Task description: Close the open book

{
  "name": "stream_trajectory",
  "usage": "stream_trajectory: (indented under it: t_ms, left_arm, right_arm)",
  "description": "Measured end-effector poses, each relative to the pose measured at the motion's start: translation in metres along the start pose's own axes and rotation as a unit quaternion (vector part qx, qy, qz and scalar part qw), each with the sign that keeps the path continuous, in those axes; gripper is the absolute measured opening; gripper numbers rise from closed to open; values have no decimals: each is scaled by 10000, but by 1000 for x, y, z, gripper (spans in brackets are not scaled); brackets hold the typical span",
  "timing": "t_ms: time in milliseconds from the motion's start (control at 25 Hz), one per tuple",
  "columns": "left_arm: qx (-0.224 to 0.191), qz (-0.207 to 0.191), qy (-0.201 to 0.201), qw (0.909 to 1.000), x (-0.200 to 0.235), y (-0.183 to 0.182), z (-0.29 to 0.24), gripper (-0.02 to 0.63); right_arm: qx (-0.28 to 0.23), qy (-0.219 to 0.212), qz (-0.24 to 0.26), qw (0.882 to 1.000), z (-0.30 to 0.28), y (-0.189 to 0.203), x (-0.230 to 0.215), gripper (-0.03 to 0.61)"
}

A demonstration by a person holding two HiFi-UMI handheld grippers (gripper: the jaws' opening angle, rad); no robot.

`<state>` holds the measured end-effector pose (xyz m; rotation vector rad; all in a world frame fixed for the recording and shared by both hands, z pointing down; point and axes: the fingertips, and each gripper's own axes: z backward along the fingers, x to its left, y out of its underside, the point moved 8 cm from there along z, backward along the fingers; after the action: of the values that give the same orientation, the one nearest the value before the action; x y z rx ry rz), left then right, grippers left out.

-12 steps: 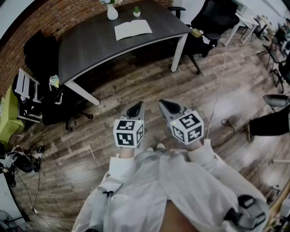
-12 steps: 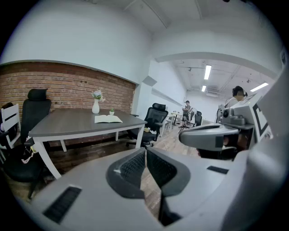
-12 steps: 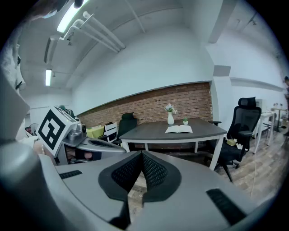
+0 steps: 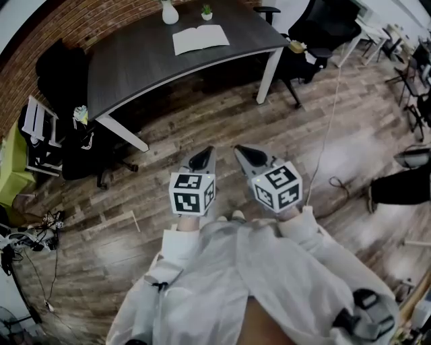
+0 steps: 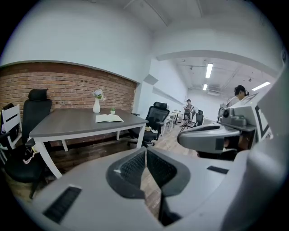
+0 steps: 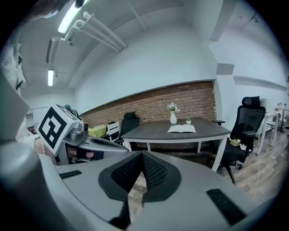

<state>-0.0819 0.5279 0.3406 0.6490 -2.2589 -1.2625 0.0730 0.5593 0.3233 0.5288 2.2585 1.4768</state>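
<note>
While both grippers hang over the wooden floor, well apart from the desk, I record the following. The left gripper has its jaws pressed together, nothing between them. The right gripper is likewise pressed together and empty. The open book lies flat, pages up, near the desk's far edge, toward its right corner in the head view. A white vase and a small potted plant stand just behind it at that edge. Neither gripper touches the book.
</note>
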Motion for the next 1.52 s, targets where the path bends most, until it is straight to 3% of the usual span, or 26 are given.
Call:
stream_trajectory:
  t_ms: [320,520,960,1160,1280,1520]
  left_arm:
    - [7,24,-30,10000,-7,1,-6,14]
    - [-283,42,320,9991,-17,-3,-10,14]
    - [-43,156,-112,9998,-36,17,-19,17]
    - [68,260,-147,9995,-33,20,-21,71]
    - [119,308,-183,9993,-26,22,-27,79]
    - [128,353,-213,9991,2,8,-55,124]
  right_arm:
    - [-76,-143,-22,9999,3,1,-6,6]
    - [-268,-447,-290,9982,8,4,-14,6]
    - [-65,-93,-277,9995,20,28,-40,8]
    - [-81,-51,-380,9992,15,30,-47,11]
    - [-34,-88,-435,9990,8,31,-50,80]
    - [13,-7,-509,9987,-17,22,-71,83]
